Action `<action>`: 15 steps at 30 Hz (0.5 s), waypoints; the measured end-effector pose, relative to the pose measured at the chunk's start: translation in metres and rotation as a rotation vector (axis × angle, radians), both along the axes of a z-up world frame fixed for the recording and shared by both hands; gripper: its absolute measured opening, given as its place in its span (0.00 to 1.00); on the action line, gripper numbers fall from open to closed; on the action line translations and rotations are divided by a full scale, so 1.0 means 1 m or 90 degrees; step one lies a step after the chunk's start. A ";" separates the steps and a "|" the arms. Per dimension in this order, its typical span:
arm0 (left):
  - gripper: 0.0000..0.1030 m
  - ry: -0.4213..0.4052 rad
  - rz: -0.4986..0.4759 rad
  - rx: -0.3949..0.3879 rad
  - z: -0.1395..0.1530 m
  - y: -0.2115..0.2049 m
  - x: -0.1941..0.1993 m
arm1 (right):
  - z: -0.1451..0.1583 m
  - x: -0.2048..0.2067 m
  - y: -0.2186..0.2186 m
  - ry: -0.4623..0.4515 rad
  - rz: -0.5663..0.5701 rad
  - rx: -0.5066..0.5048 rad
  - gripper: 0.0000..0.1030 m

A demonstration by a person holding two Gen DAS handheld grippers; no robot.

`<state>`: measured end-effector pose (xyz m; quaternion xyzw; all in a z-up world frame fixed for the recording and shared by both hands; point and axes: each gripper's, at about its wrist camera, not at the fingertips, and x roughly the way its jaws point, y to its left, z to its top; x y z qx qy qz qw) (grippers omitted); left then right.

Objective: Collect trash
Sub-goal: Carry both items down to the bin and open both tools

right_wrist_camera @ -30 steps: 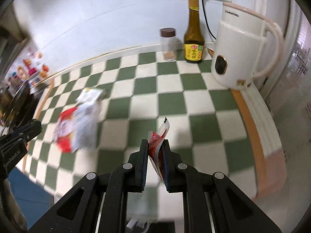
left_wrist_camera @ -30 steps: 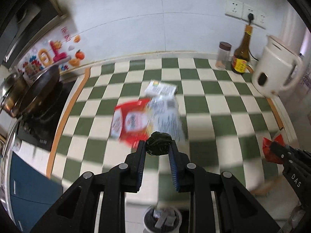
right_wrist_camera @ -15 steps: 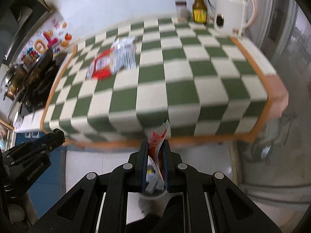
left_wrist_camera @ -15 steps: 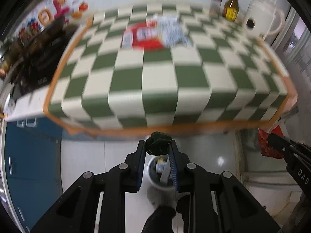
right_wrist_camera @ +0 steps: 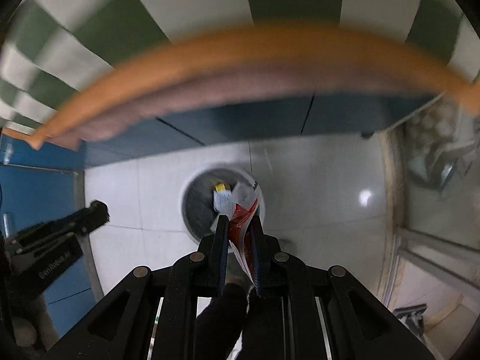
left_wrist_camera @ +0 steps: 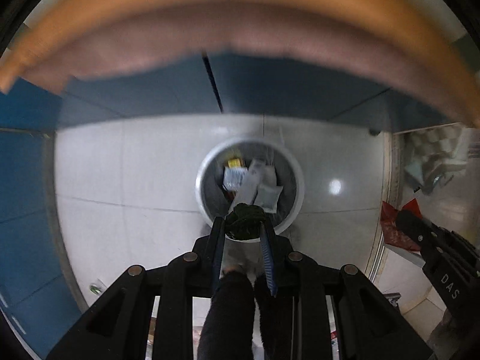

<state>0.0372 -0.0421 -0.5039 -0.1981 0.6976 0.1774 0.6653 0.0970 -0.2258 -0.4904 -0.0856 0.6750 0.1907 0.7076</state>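
Only in the left wrist view: a dark green crumpled wad [left_wrist_camera: 244, 221] pinched between the jaws of the left gripper [left_wrist_camera: 242, 225], directly above the near rim of the trash bin [left_wrist_camera: 297, 180]. Off to the right in that view, the right gripper [left_wrist_camera: 403, 220] with a red wrapper [left_wrist_camera: 390, 225] caught in it.

Only in the right wrist view: the green and white checkered countertop [right_wrist_camera: 186, 3] above its orange edge, and the right gripper [right_wrist_camera: 238, 225] from behind, clamped on the same red wrapper [right_wrist_camera: 243, 217], which sticks up past the fingertips over the bin [right_wrist_camera: 192, 207]. At the left side there, the left gripper [right_wrist_camera: 97, 214], blurred, its jaws not readable from that angle.

In both views: a round white bin on the pale tiled floor [left_wrist_camera: 120, 186], in front of blue cabinet doors [left_wrist_camera: 285, 90]. Inside the bin: several white and silver packets [left_wrist_camera: 264, 192], a small yellow piece [left_wrist_camera: 234, 163], and one blue-white wrapper [left_wrist_camera: 234, 178], all somewhat blurred
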 end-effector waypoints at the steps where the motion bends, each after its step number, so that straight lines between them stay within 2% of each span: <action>1: 0.20 0.010 0.001 -0.003 -0.023 0.000 0.000 | -0.020 0.001 -0.001 0.011 -0.002 -0.001 0.14; 3: 0.20 0.026 0.007 -0.020 -0.059 0.003 -0.001 | -0.057 0.004 -0.002 0.028 0.000 -0.012 0.14; 7: 0.20 0.055 0.021 -0.053 -0.112 0.008 -0.007 | -0.126 0.005 -0.005 0.064 0.000 -0.011 0.14; 11: 0.20 0.064 0.015 -0.066 -0.138 0.010 -0.010 | -0.174 0.003 0.001 0.092 0.000 -0.004 0.14; 15: 0.23 0.065 0.014 -0.067 -0.147 0.012 -0.015 | -0.200 0.000 0.010 0.098 0.007 -0.008 0.14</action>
